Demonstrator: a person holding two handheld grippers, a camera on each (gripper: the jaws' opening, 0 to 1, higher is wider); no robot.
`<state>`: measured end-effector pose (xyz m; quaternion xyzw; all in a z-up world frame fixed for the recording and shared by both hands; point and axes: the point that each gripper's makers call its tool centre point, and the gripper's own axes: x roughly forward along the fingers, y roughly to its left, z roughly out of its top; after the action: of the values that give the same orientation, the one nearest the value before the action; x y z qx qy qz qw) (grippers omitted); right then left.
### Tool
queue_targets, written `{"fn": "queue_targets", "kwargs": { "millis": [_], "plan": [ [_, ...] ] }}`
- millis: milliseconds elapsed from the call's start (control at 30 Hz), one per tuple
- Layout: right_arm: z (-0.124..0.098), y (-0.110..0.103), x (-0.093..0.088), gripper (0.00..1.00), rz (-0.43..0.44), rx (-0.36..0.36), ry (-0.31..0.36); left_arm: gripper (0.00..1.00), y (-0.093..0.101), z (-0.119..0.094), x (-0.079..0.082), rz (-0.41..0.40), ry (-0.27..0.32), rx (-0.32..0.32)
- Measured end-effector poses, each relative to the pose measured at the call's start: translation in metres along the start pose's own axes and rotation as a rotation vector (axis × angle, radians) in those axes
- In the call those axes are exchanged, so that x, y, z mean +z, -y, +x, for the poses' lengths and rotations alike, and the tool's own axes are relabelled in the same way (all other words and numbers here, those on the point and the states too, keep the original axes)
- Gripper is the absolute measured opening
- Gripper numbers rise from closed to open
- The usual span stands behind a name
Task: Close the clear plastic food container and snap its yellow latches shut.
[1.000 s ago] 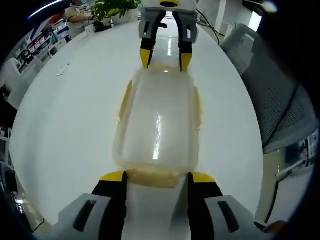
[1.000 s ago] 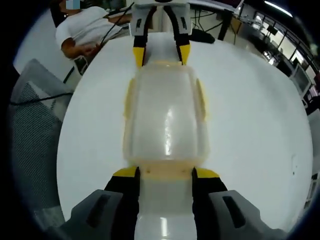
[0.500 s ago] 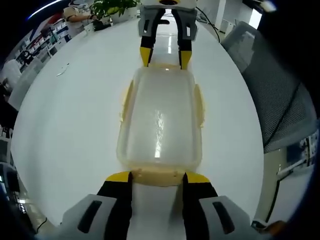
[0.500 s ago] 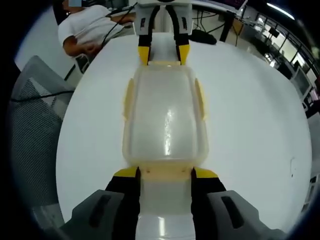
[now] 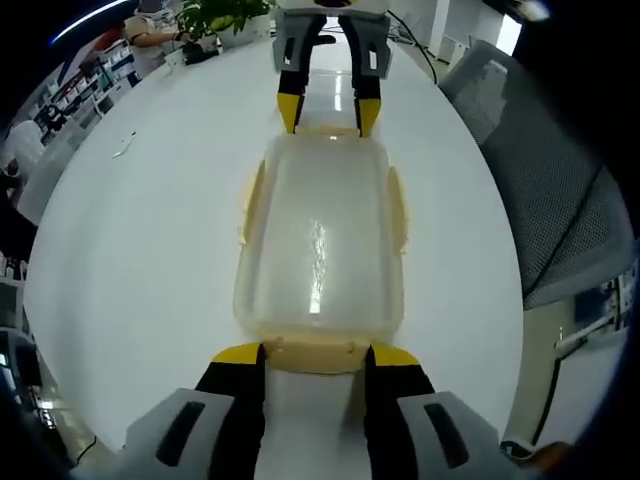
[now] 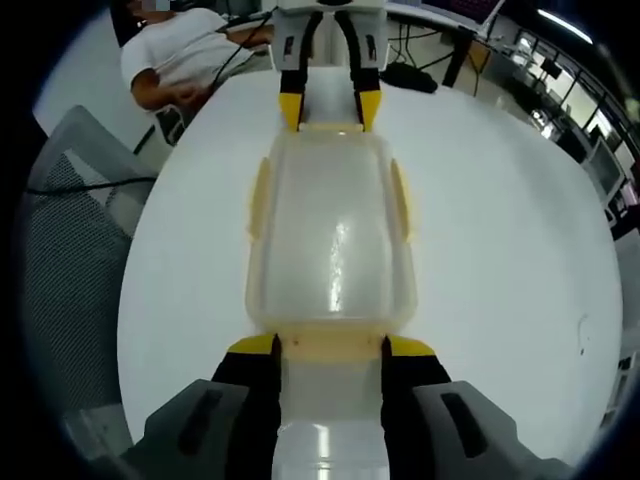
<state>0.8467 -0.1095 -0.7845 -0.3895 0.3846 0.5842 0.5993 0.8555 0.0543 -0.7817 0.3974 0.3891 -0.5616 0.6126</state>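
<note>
The clear plastic container (image 5: 320,240) lies lengthwise on the white table (image 5: 150,250) with its lid on. Yellow latches (image 5: 250,200) lie flat along both long sides. My left gripper (image 5: 315,355) is open, and its yellow-tipped jaws flank the yellow end latch (image 5: 315,348) at the near end. At the far end the right gripper (image 5: 327,112) straddles the other end the same way. In the right gripper view, the container (image 6: 332,240) runs away from my open right gripper (image 6: 330,347), whose jaws flank the near end latch (image 6: 330,342). The left gripper (image 6: 328,108) stands at the far end.
A grey mesh chair (image 5: 560,200) stands close to the table's edge, the same chair (image 6: 70,260) in the right gripper view. A person (image 6: 190,55) sits at the table's far side. A potted plant (image 5: 225,15) and a small white item (image 5: 125,145) are on the table.
My left gripper's jaws stand slightly closer together and nearer the container's end than a second ago. The right gripper and the container have hardly moved.
</note>
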Motion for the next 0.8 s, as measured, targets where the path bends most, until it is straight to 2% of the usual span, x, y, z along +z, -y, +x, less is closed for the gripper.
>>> {"fn": "queue_targets", "kwargs": {
  "millis": [467, 800],
  "plan": [
    [-0.019, -0.011, 0.011, 0.35, -0.007, 0.015, 0.025, 0.32, 0.01, -0.022, 0.006, 0.008, -0.024, 0.009],
    [-0.039, -0.016, 0.015, 0.35, -0.015, 0.026, 0.04, 0.32, 0.015, -0.039, 0.018, 0.015, -0.038, 0.016]
  ]
}}
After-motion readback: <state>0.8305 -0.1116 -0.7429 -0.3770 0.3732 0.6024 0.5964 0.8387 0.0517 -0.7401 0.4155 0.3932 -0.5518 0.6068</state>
